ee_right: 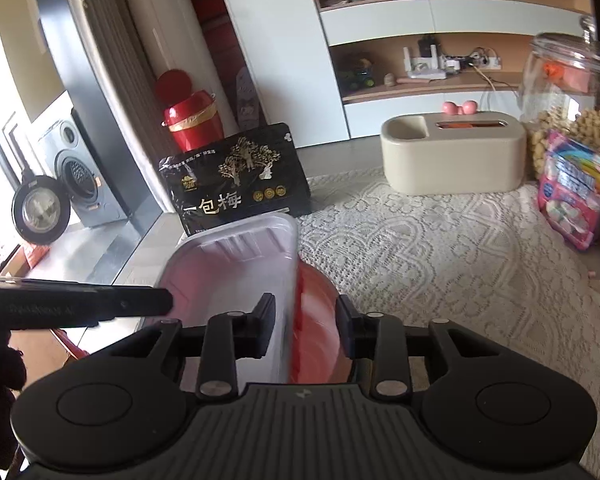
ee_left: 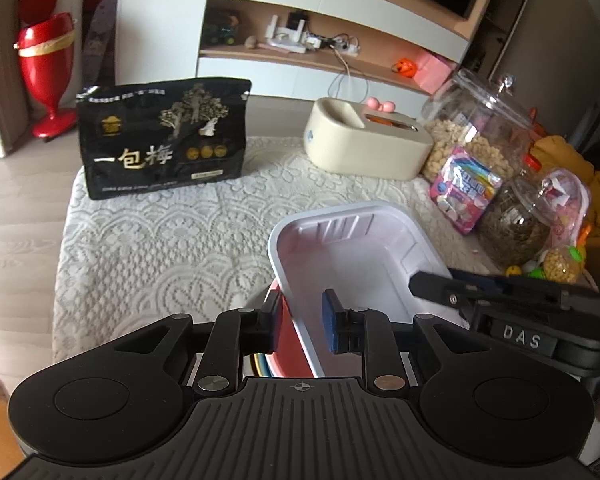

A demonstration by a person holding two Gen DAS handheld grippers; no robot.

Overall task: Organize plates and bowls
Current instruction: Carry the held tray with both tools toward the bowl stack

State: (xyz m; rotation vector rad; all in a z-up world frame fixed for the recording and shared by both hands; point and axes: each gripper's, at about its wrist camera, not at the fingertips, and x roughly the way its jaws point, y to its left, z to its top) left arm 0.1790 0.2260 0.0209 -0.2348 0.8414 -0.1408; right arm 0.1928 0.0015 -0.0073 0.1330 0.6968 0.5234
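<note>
A white rectangular plastic tray rests over a red bowl at the table's near side. Coloured rims of other bowls peek out under the red one. My left gripper is shut on the tray's left wall, one pad inside and one outside by the bowl. My right gripper is shut on the tray's right wall, the red bowl showing close beside its outer pad. The tray looks blurred in the right wrist view. Each gripper's fingers show in the other's view at the tray's opposite side.
A lace cloth covers the table. At the back stand a black snack bag and a cream box. Glass jars and a pink packet crowd the right side. The table's left edge drops to the floor.
</note>
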